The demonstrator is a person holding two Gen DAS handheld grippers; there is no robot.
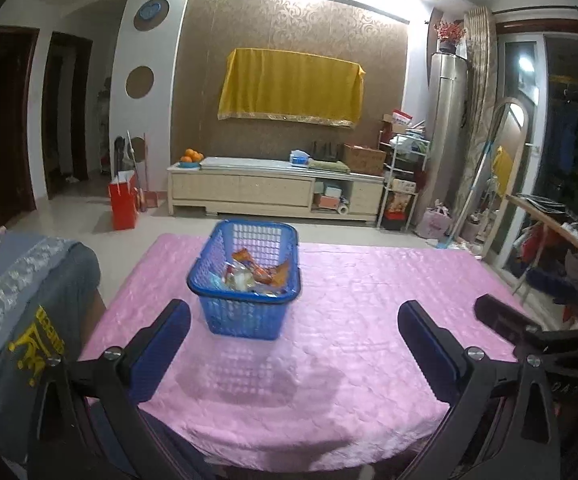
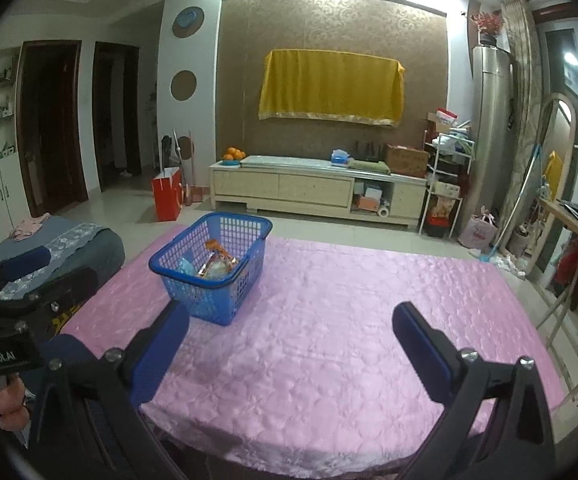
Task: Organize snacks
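A blue plastic basket [image 1: 245, 312] stands on the pink tablecloth [image 1: 369, 320], holding several snack packets [image 1: 257, 272] in orange and clear wrappers. It also shows in the right wrist view [image 2: 209, 296], with the snack packets [image 2: 217, 264] inside. My left gripper [image 1: 293, 316] is open and empty, held above the table's near edge, just short of the basket. My right gripper [image 2: 289, 320] is open and empty, to the right of the basket. The right gripper's finger shows at the right edge of the left wrist view [image 1: 501, 320].
A sofa with a grey cover [image 1: 21, 280] sits left of the table. A pale TV cabinet [image 1: 273, 192] with oranges stands at the far wall. A red bag [image 1: 123, 204], a white shelf rack [image 1: 405, 176] and a wooden rack [image 2: 569, 248] stand around the floor.
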